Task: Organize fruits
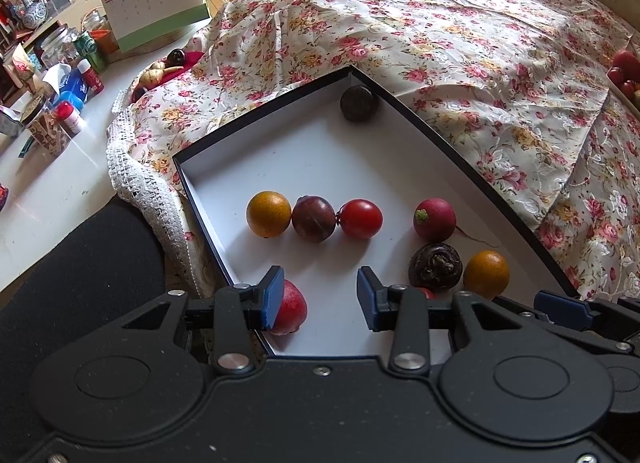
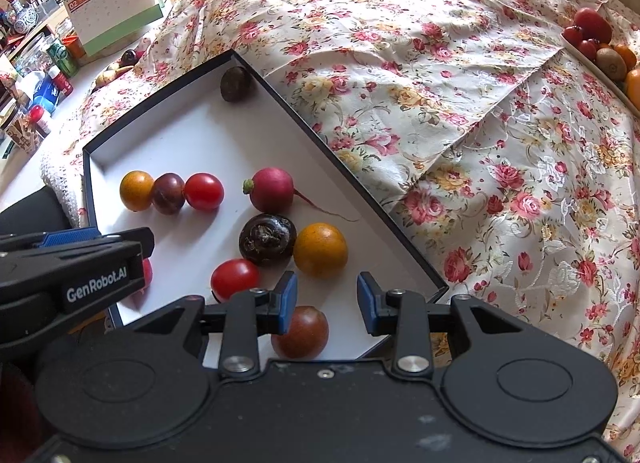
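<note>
A black-rimmed white box [image 1: 276, 99] [image 2: 160, 75] lies on the floral cloth and holds several small fruits. In a row sit an orange fruit [image 1: 268, 214] [image 2: 136, 190], a dark plum [image 1: 313, 218] [image 2: 168, 193] and a red tomato [image 1: 361, 219] [image 2: 204, 191]. A radish [image 1: 434, 217] [image 2: 272, 190], a water chestnut [image 1: 436, 266] [image 2: 267, 239] and a second orange fruit [image 1: 486, 274] [image 2: 320, 250] lie right of them. My left gripper [image 1: 320, 299] is open and empty over the box's near edge, a pink-red fruit [image 1: 290, 313] by its left finger. My right gripper [image 2: 327, 299] is open and empty above a dark tomato [image 2: 302, 333].
A dark round fruit [image 1: 359, 103] [image 2: 236, 83] sits in the box's far corner. A tray of red and orange fruits [image 2: 600, 47] [image 1: 626, 75] stands at the far right. Jars, bottles and a desk calendar [image 1: 156, 3] crowd the white table at left.
</note>
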Demonstrator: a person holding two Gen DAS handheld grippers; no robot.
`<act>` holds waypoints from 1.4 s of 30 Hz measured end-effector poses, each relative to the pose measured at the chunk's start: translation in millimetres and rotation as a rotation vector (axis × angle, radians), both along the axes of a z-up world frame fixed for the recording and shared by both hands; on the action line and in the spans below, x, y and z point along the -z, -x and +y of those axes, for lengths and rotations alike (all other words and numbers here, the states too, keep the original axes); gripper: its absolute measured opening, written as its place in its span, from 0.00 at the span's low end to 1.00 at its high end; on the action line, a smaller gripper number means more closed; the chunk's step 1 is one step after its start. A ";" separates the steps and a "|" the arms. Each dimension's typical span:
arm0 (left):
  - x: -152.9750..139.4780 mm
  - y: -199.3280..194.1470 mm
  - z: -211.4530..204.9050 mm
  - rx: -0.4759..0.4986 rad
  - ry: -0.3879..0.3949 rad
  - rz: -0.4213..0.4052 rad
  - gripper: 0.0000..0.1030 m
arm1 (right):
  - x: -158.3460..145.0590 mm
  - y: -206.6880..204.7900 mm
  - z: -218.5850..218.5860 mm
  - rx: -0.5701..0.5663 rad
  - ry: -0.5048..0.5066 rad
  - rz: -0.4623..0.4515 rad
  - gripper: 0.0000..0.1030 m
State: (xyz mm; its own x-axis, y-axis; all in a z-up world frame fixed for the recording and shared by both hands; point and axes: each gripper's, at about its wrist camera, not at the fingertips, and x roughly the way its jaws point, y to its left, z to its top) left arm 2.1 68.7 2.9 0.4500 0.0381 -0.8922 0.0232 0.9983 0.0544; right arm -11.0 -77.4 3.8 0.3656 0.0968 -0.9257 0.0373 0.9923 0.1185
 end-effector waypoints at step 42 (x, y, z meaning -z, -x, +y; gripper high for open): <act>-0.9 1.8 0.3 0.007 -0.011 -0.014 0.47 | -1.0 0.0 -0.9 0.002 0.004 -0.003 0.35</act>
State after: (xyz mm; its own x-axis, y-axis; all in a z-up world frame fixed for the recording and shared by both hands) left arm 0.3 69.0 3.9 0.4625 0.0450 -0.8855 0.0294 0.9974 0.0661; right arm -11.0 -78.3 4.8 0.3681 0.0925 -0.9252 0.0388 0.9926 0.1147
